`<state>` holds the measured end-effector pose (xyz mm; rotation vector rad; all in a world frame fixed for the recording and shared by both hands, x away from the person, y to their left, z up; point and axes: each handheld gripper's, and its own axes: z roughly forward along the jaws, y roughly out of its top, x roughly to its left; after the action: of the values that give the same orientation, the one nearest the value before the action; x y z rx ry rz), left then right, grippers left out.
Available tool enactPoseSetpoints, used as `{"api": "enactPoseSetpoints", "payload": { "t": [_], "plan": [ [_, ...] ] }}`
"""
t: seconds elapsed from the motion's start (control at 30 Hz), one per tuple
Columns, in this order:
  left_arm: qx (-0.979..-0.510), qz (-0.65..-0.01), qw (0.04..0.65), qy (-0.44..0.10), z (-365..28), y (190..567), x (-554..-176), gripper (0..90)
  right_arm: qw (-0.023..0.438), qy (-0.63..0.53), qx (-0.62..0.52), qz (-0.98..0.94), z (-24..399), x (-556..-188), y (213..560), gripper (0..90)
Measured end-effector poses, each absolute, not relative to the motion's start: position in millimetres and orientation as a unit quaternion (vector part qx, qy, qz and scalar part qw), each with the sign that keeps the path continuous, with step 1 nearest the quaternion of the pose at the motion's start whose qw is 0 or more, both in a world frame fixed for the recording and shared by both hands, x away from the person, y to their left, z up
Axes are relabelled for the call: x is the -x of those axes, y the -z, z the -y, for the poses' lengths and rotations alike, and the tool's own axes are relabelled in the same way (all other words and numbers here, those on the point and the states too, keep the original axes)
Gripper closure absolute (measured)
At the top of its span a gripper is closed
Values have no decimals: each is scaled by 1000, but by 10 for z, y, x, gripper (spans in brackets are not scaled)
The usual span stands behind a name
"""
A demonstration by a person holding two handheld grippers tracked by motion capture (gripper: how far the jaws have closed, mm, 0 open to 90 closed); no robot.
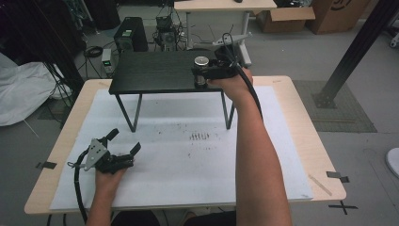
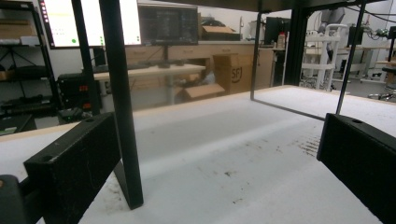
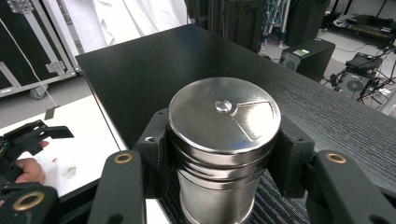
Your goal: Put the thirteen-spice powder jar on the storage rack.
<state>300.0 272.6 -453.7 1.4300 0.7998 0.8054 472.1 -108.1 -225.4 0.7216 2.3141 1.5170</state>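
Note:
A round steel shaker tin (image 3: pixel 223 140) with a flat rotating lid stands upright at the front right corner of the black raised shelf (image 1: pixel 155 70). My right gripper (image 1: pixel 203 71) is shut on the shaker tin (image 1: pixel 202 63), one black pad on each side of its body. My left gripper (image 1: pixel 126 141) rests low on the white paper at the table's left, its jaws wide open with nothing between them. In the left gripper view a black shelf leg (image 2: pixel 122 102) stands just ahead of the left pad (image 2: pixel 74 163).
The shelf stands on thin black legs (image 1: pixel 128 113) over the white paper (image 1: pixel 188 155) that covers the wooden table (image 1: pixel 310 141). Dark smudges (image 1: pixel 199 136) mark the paper's middle. Beyond the table are a computer tower (image 1: pixel 131 34), cables and cardboard boxes (image 1: pixel 287 19).

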Motion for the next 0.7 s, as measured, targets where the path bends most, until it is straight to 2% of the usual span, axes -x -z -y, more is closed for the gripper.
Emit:
{"api": "enactPoseSetpoints", "payload": {
  "t": [0.1,0.23,0.7],
  "plan": [
    [-620,-347,612,-349,-2726,4537,-3000,3,139,-524,-251,-802,1083,-4719,2254,476],
    [-620,-347,612,-348,-2728,4537,-3001,3,150,-522,-262,-797,1094,-4719,2263,338],
    [-621,-347,611,-348,-2731,4536,-3002,2,161,-536,-254,-789,1186,-4613,2157,249]
  ]
}}
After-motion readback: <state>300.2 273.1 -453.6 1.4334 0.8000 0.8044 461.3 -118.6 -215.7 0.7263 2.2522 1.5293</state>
